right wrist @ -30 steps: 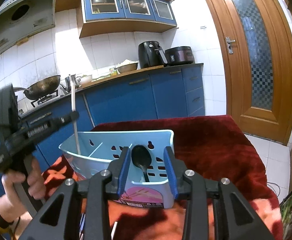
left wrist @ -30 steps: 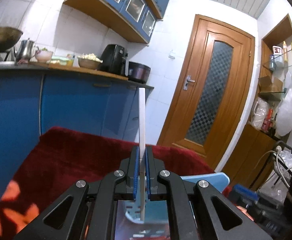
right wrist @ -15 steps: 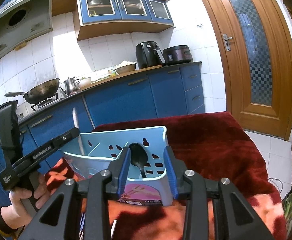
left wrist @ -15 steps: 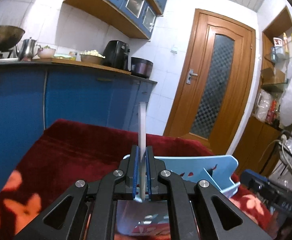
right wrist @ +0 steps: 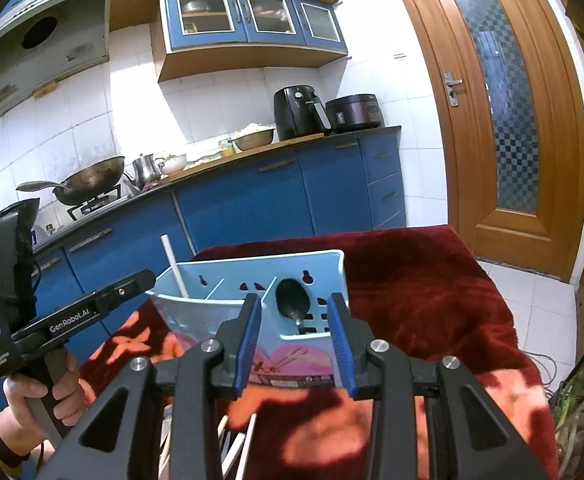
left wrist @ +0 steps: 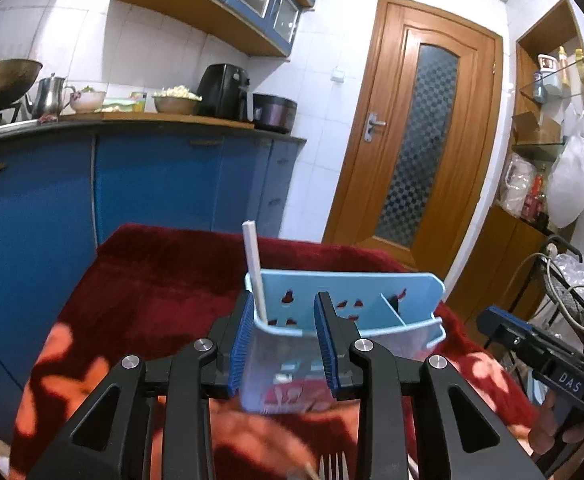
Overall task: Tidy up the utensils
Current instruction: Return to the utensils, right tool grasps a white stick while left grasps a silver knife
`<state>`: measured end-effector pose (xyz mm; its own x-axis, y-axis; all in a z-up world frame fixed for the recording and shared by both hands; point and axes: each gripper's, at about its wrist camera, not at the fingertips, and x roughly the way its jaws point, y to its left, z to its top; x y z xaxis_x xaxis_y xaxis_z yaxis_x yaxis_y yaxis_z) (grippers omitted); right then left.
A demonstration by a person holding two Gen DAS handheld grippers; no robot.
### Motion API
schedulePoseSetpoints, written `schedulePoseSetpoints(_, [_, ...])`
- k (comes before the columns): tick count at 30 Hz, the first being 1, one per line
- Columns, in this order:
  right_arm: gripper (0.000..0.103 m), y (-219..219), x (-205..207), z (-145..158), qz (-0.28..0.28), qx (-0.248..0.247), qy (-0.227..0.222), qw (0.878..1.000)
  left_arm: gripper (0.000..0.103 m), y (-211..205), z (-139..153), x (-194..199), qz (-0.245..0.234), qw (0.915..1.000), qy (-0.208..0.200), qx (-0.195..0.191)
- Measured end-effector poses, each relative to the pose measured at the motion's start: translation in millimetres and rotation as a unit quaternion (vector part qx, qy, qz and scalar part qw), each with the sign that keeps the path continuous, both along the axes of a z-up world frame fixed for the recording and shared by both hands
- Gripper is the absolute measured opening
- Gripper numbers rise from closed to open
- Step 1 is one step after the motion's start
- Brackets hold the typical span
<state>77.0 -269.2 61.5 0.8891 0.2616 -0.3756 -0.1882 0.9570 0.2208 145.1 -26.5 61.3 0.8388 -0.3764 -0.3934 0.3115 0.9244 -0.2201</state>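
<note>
A light blue utensil holder [left wrist: 343, 304] [right wrist: 252, 284] with dividers stands on a red blanket. A white stick-like utensil [left wrist: 254, 268] [right wrist: 175, 268] leans in its left compartment. A dark spoon [right wrist: 290, 300] stands in its right compartment. My left gripper [left wrist: 284, 344] is open and empty, just in front of the holder. My right gripper [right wrist: 293, 340] is open and empty, in front of the spoon's compartment. A fork [left wrist: 331, 466] and white sticks [right wrist: 236, 444] lie on the blanket below the grippers.
The red blanket [right wrist: 411, 280] covers the table. Blue kitchen cabinets [left wrist: 152, 184] stand behind, a wooden door [left wrist: 415, 136] to the right. The left gripper body [right wrist: 68, 316] is at the holder's left in the right wrist view.
My left gripper lowered the white utensil into the holder's left compartment, then opened and let it go. The right gripper stayed open in place.
</note>
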Motion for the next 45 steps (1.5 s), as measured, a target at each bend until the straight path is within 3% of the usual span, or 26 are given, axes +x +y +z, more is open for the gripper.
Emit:
schedulePoseSetpoints(9, [0.037, 11.9, -26.9, 3.0, 0.006, -0.010, 0.042, 0.999, 0.032, 12.2, -1.7, -26.0, -0.003, 0.9972, 0.069, 0.027])
schedulePoseSetpoints(17, [0.037, 22.3, -40.7, -8.7, 0.014, -0.038, 0.099, 0.994, 0.032, 13.4, -15.0, -49.0, -0.026, 0.9881, 0.142, 0.052])
schedulePoseSetpoints(24, [0.037, 28.4, -41.3, -28.6, 0.029, -0.045, 0.171, 0.984, 0.032, 4.0, -33.2, -60.8, -0.053, 0.9722, 0.212, 0.083])
schedulePoseSetpoints(33, [0.037, 40.9, -39.1, -48.5, 0.057, -0.054, 0.239, 0.968, 0.032, -9.0, -57.1, -60.7, -0.083, 0.9534, 0.274, 0.094])
schedulePoseSetpoints(42, [0.037, 52.6, -25.5, -66.7, 0.073, -0.079, 0.297, 0.949, 0.032, -10.2, -72.7, -53.7, -0.100, 0.9383, 0.324, 0.069])
schedulePoseSetpoints(45, [0.030, 52.1, -17.6, -72.8, 0.070, -0.081, 0.315, 0.943, 0.032, -11.0, -74.9, -49.7, -0.104, 0.9354, 0.333, 0.059])
